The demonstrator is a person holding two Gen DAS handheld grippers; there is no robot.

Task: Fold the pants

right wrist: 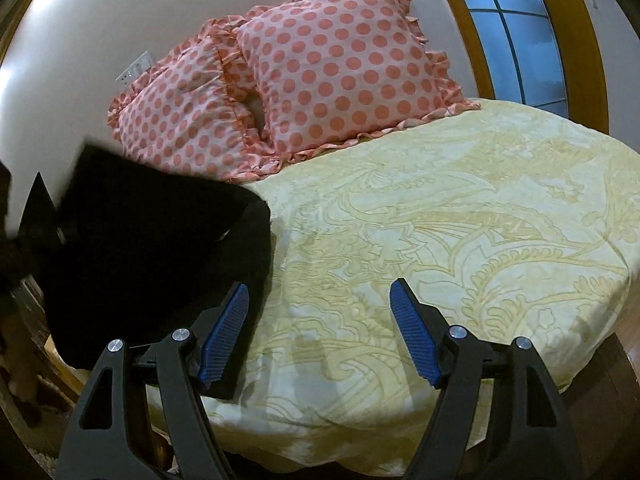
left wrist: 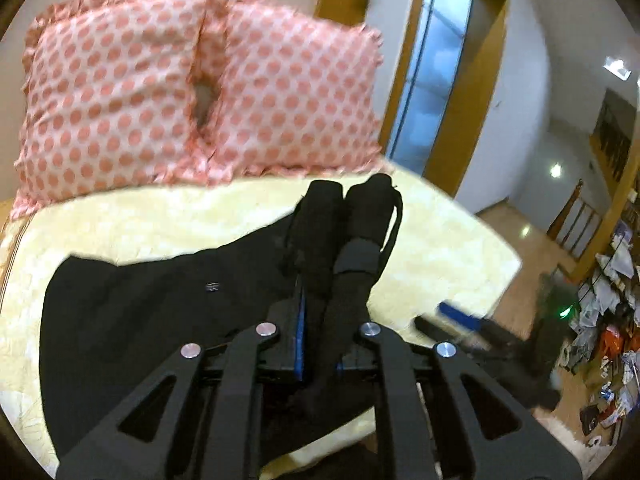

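Note:
Black pants [left wrist: 152,312] lie spread on the yellow bedspread [left wrist: 180,220]. My left gripper [left wrist: 344,208] is shut on a bunched edge of the pants and holds it lifted above the bed. In the right wrist view the pants [right wrist: 152,264] hang at the left, partly raised off the bed. My right gripper [right wrist: 320,304] is open and empty, just right of the pants, over the bedspread [right wrist: 440,220]. Its blue pads [right wrist: 224,332] are bare.
Two pink polka-dot pillows [left wrist: 192,88] rest at the head of the bed against the wall, and show in the right wrist view [right wrist: 304,80]. A window with a wooden frame [right wrist: 520,32] stands behind. Cluttered floor [left wrist: 600,340] lies right of the bed.

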